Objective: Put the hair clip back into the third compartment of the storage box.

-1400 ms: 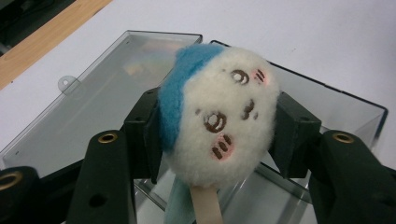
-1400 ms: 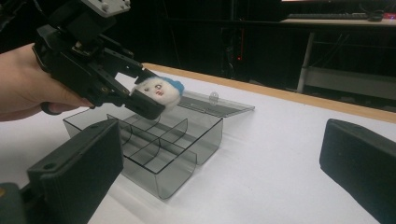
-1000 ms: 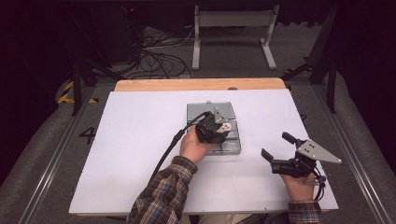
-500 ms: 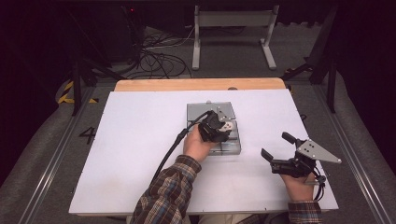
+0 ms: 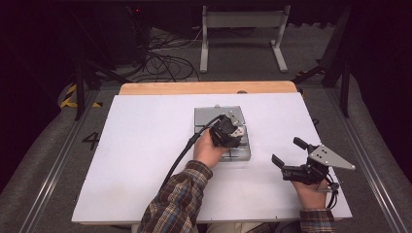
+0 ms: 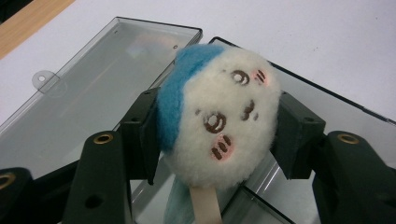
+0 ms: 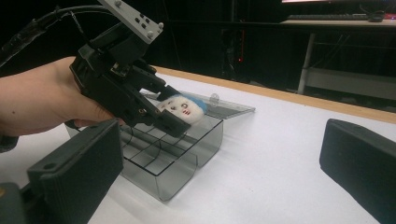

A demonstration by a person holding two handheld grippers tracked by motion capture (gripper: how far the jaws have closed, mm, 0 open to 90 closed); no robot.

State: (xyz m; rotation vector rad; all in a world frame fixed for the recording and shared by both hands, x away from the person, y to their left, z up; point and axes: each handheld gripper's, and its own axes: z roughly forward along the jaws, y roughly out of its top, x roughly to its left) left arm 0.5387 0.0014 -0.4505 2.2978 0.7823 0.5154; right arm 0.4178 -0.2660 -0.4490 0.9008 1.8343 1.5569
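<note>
A small plush toy [image 6: 219, 121], a white face with a blue top and a tan tab below, sits between the pads of my left gripper [image 6: 219, 137]. The jaws have just eased open a little, but the pads still press its sides. It hangs just above a clear grey compartment box [image 7: 163, 172] whose lid [image 6: 93, 102] lies open flat on the table. In the high view, my left gripper [image 5: 232, 132] is over the box [image 5: 241, 154] at mid table. My right gripper [image 5: 286, 151] rests open on the table to the right, holding nothing.
A white sheet [image 5: 145, 160] covers the table, with a wooden strip [image 5: 194, 88] along the far edge. Beyond the table are a metal stand [image 5: 243, 29] and loose cables [image 5: 165, 58] on the floor. The left gripper's cable [image 5: 182, 155] trails back along the plaid sleeve.
The left hand has crept slightly farther over the box with the plush toy. The right hand has stayed where it was.
</note>
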